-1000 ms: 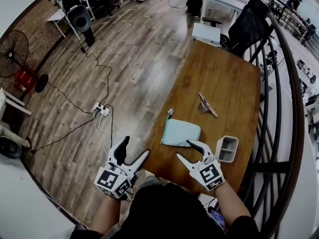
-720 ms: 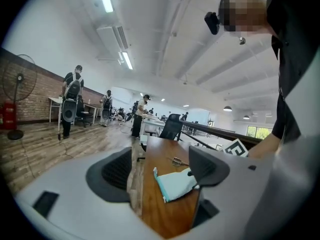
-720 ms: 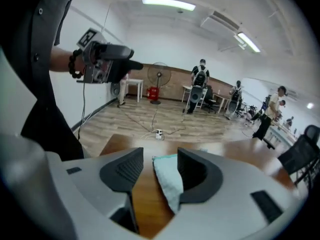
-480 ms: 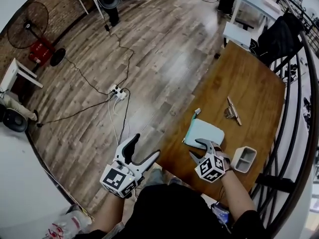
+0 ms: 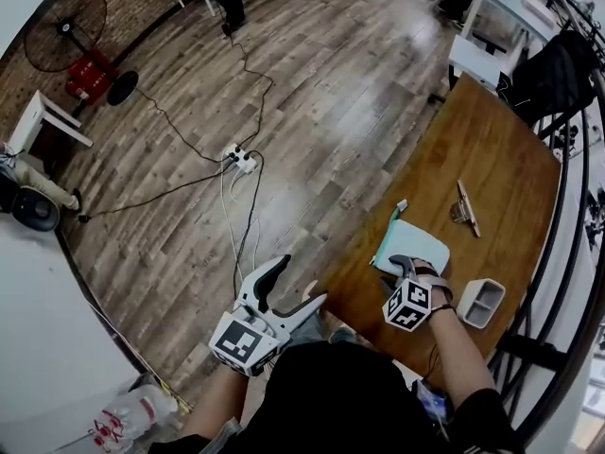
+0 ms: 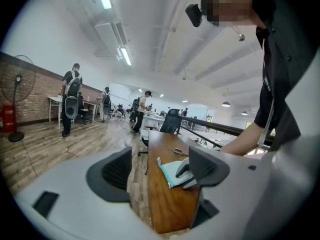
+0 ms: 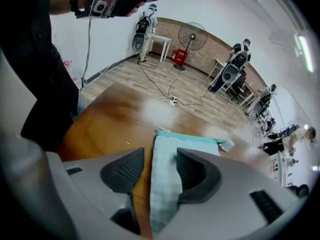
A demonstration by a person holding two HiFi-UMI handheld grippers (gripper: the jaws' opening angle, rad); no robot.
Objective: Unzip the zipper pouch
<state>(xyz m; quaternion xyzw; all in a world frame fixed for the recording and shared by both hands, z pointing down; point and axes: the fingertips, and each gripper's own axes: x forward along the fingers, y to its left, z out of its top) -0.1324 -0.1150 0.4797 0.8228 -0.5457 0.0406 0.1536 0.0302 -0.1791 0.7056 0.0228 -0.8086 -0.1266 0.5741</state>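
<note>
A pale teal zipper pouch [image 5: 416,246] lies flat near the left edge of the wooden table [image 5: 492,149]. Its teal zipper [image 7: 187,136] runs along the far side, ending in a grey-white tab [image 7: 227,145]. My right gripper [image 5: 397,267] is low over the pouch's near end. In the right gripper view the pouch [image 7: 167,176] runs between the jaws of my right gripper [image 7: 155,171]. One pad is at the fabric, while bare wood shows beside the other. My left gripper [image 5: 301,282] hangs open off the table, over the floor, holding nothing.
A white two-part tray [image 5: 480,303] stands right of the pouch, and a metal clip [image 5: 465,206] lies farther back. A dark railing [image 5: 577,282] borders the table's right. A power strip with cables [image 5: 241,159] lies on the wood floor.
My right gripper has moved forward from the table's near edge onto the pouch's near end, its jaws a little narrower. The left gripper stays off the table. The head view has swung.
</note>
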